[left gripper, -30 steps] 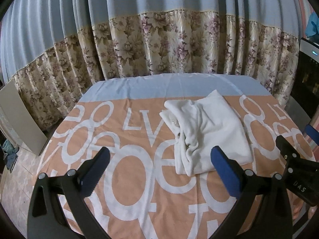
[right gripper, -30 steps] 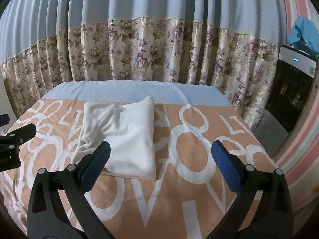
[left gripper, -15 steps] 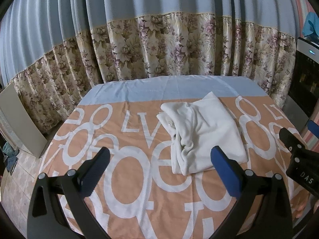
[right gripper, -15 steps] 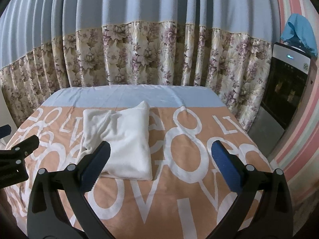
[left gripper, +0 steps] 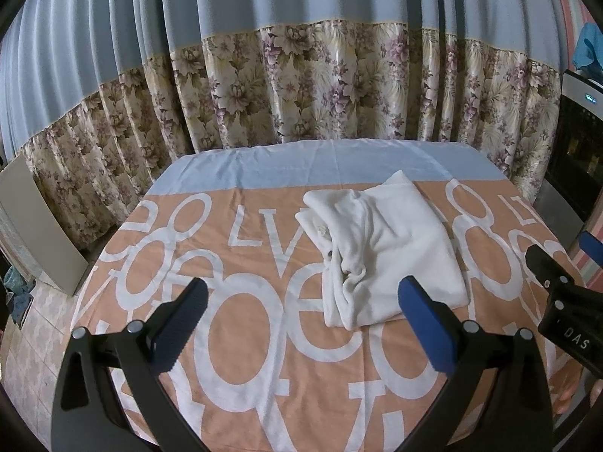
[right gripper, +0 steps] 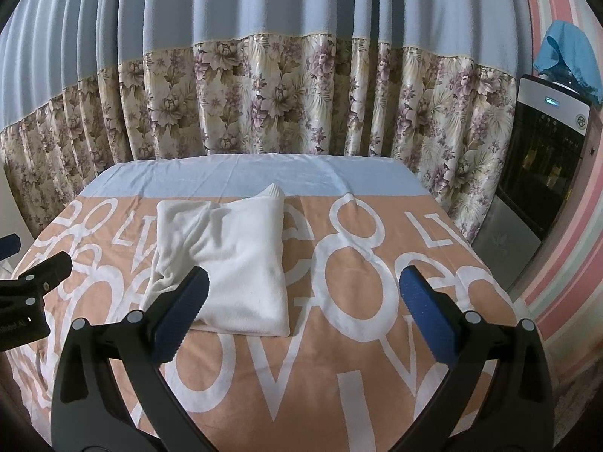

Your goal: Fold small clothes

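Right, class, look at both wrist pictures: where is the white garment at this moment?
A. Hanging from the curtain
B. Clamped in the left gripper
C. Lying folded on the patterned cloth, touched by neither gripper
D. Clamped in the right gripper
C: the white garment lies folded on the patterned cloth, while the left gripper and right gripper are both open and empty.

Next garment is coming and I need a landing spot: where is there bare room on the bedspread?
Bare bedspread lies left of the white folded garment, out to the bed's left edge. A second patch lies right of the garment, toward the curtain side. The blue strip behind is bare but narrow. The centre is taken.
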`<state>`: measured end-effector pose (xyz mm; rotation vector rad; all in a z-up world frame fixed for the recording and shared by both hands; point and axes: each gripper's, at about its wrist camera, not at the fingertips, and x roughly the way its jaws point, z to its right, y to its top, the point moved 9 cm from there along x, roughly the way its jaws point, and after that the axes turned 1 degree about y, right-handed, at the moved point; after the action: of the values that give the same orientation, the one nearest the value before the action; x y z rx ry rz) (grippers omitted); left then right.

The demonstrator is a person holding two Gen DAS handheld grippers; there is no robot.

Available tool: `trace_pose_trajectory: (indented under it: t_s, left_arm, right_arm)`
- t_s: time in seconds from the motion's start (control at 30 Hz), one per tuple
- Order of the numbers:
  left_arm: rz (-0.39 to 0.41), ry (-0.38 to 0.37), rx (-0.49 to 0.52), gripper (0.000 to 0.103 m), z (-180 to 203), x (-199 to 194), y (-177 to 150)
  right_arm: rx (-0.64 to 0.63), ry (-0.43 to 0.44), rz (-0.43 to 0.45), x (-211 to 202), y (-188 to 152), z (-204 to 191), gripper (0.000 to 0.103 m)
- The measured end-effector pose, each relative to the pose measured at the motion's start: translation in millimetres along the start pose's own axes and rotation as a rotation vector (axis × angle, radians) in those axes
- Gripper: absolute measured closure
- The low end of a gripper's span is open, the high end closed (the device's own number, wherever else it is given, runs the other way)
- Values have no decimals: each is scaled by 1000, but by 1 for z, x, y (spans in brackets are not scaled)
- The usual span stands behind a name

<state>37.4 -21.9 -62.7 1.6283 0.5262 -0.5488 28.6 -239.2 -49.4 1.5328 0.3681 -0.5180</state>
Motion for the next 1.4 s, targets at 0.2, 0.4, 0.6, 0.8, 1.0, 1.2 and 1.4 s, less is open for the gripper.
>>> trace_pose_trajectory:
  t_s: [0.2,0.4,0.6,0.8,1.0,1.2,1.4]
  left_arm:
    - [-3,-1,0,2,1,2,-2]
    - [-6,-6,-3,2,0,2,-1]
    - [-19,-14,-7,2,8,7,-9]
    - [-23,-18,-9,2,11,8,-9]
    - [-26,-19,-7,2,12,8,-11]
    - [-18,-14,-5,2,13,7,-10]
    - [-4,-18,17,2,8,2,-6]
  right_arm:
    - [-1,-4,1,-1,0,-1,3]
    - [-8,-1,-9,4,-7,-5,3]
    - [-10,1,-10,6,-10,-7,3]
    - [-11,1,-11,6,-9,-7,3]
    - [-10,1,-13,6,-9,-8,3]
    - [-19,2,-14,8,-15,-9,3]
    - [-14,6,-19,9,-14,-9,3]
